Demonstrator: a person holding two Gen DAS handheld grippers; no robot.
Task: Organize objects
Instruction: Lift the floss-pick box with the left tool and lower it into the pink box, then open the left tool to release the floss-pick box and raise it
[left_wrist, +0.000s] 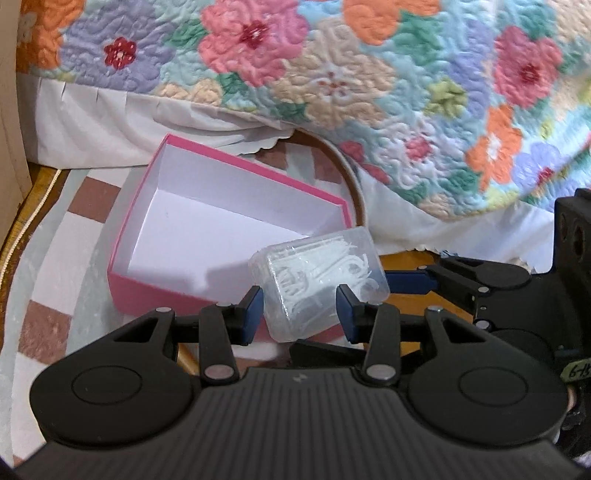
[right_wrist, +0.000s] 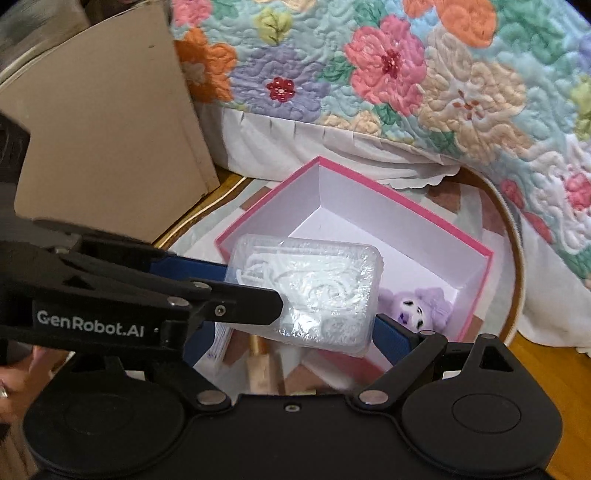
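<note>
Left gripper: blue pads clamped on both sides of a clear plastic case packed with white floss picks; jaws narrow, case gripped and carried tilted. Case hangs over the near corner of the pink box, above its rim, not resting inside.

Pink box: lid off, white interior, sitting on a round checked mat at the foot of a bed with a floral quilt and white skirt.

Right wrist view: same case seen from the other side, left gripper's arm crossing in from the left edge. Small purple plush toy lying in the near corner of the box.

Right gripper: jaws spread wide, nothing between the pads, positioned beside and below the case. Gold-capped tube on the mat under it.
</note>
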